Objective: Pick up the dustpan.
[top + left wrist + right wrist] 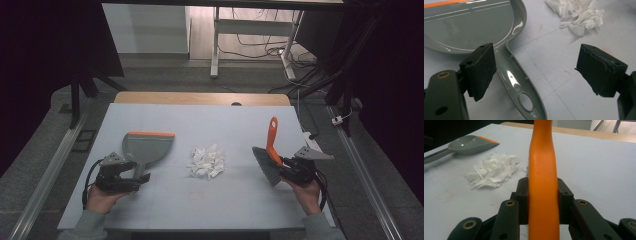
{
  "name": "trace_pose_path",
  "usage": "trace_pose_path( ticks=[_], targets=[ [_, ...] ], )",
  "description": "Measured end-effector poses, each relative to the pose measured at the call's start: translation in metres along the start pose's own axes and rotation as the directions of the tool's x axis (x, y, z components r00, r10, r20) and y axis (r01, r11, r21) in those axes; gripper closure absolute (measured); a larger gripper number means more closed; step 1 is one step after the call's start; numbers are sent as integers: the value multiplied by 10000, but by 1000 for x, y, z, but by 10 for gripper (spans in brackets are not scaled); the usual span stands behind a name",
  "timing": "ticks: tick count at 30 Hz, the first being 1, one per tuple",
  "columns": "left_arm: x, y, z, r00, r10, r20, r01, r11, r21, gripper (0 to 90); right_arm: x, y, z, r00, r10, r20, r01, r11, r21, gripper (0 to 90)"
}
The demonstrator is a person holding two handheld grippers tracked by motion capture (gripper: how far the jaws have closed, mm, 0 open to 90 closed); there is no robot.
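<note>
A grey dustpan (145,147) with an orange lip lies flat on the white table, left of centre. Its handle (517,82) runs between the pads (480,70) of my open left gripper (141,177), which touch nothing. A heap of torn white paper scraps (206,161) sits mid-table; the same scraps (579,13) lie beyond the dustpan handle. My right gripper (286,167) is shut on the orange handle (543,182) of a hand brush (270,155), whose grey bristles (265,165) hang at the right of the scraps. The scraps (492,171) and dustpan (465,145) lie to its left.
The white table top (200,205) ends in a wooden strip (200,98) at the far edge. A floor rail (365,170) runs along the right side. A white desk frame (215,45) and cables stand farther back.
</note>
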State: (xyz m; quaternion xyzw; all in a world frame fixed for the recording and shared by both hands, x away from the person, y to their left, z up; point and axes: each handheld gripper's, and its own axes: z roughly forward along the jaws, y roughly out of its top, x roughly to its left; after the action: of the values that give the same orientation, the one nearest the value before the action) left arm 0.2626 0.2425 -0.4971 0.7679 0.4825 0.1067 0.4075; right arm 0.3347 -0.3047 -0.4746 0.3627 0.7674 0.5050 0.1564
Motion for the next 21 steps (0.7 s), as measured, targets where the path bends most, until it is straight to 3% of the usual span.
trace_pose_path(
  ticks=[21],
  targets=[
    [0,0,0,9999,16,111,-18,9999,150,171,2,1,-2,9999,-144,6,144,9998,-167,695]
  ],
)
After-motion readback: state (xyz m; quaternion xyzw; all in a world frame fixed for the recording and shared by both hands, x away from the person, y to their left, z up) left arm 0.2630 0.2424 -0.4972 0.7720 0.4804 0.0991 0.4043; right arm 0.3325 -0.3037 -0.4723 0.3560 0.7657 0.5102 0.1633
